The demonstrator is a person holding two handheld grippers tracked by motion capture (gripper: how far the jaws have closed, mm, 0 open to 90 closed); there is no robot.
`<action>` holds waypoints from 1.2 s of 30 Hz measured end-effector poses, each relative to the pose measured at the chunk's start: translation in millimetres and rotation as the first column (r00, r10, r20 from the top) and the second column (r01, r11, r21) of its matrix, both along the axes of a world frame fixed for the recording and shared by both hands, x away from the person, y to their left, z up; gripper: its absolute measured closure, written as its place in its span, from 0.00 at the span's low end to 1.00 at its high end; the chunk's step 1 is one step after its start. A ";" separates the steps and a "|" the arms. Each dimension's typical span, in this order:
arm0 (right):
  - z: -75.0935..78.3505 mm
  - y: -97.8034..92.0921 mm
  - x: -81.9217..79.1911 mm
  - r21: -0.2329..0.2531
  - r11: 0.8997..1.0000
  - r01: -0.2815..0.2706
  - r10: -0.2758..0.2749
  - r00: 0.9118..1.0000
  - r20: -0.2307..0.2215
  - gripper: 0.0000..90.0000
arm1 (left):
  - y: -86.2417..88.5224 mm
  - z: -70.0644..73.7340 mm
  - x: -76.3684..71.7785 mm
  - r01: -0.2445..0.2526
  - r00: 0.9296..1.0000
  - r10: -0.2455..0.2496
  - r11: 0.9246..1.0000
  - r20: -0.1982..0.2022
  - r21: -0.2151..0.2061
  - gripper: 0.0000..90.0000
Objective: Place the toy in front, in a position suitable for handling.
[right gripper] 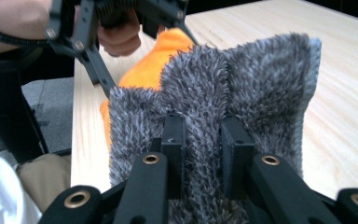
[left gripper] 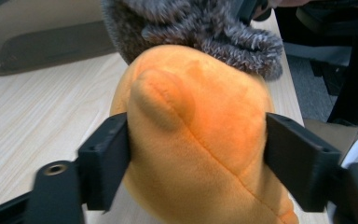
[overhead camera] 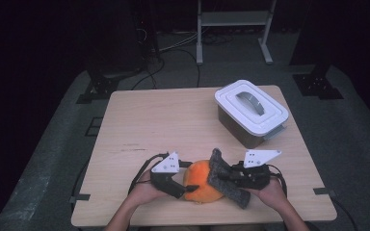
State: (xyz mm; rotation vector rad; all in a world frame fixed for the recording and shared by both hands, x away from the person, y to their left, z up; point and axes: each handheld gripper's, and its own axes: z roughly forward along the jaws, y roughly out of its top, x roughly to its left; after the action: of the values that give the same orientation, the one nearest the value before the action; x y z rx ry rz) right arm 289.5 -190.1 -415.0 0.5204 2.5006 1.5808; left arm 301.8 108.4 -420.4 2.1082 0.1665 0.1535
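Both grippers grip soft things at the table's near edge.

The left gripper (overhead camera: 185, 185) has its jaws spread wide and pressed on both sides of the orange plush toy (overhead camera: 202, 185); the right gripper (overhead camera: 221, 175) has its jaws pinched nearly together on a fold of the grey fuzzy cloth (overhead camera: 224, 180), touching the toy at its 3 o'clock. A lidded white box (overhead camera: 251, 111) sits at 1 o'clock on the pale wooden table (overhead camera: 173, 125), with dark room around.

plush toy (overhead camera: 203, 182): plain bright orange
fuzzy cloth (overhead camera: 226, 180): mottled dark grey
bench (overhead camera: 173, 125): pale wood grain
box (overhead camera: 251, 113): white lid, dark body
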 end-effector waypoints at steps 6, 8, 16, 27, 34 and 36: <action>13.8 13.2 -2.4 0.045 0.999 -0.010 0.008 0.999 0.052 0.82 | -5.7 1.5 -6.1 0.034 0.998 -0.034 0.999 0.049 0.002 0.35; 10.2 13.1 -0.3 0.044 0.999 -0.016 0.014 0.999 0.043 0.82 | -4.5 0.9 -5.9 0.033 0.998 -0.033 0.999 0.044 0.001 0.35; -2.5 -12.9 11.5 0.014 0.998 0.056 -0.056 0.998 -0.027 0.82 | -6.0 2.2 -8.2 0.039 0.998 -0.040 0.999 0.057 0.010 0.35; 17.1 12.7 0.5 0.050 0.999 -0.011 0.009 0.999 0.038 0.83 | -15.2 3.3 -14.1 0.065 0.994 -0.065 0.998 0.082 0.010 0.35; -0.3 -11.8 11.9 0.031 0.998 0.059 -0.058 0.997 -0.043 0.82 | -11.3 2.5 -11.8 0.055 0.996 -0.056 0.998 0.072 0.013 0.35; -5.1 -17.5 13.7 0.008 0.997 0.079 -0.079 0.995 -0.062 0.81 | -9.1 1.5 -10.4 0.049 0.997 -0.050 0.999 0.063 0.011 0.35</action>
State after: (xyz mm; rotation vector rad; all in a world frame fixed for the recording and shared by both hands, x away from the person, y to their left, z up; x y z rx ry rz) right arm 303.3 -207.5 -420.1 0.6704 2.4837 1.5726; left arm 291.4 99.3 -418.9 2.1124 0.0758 0.1918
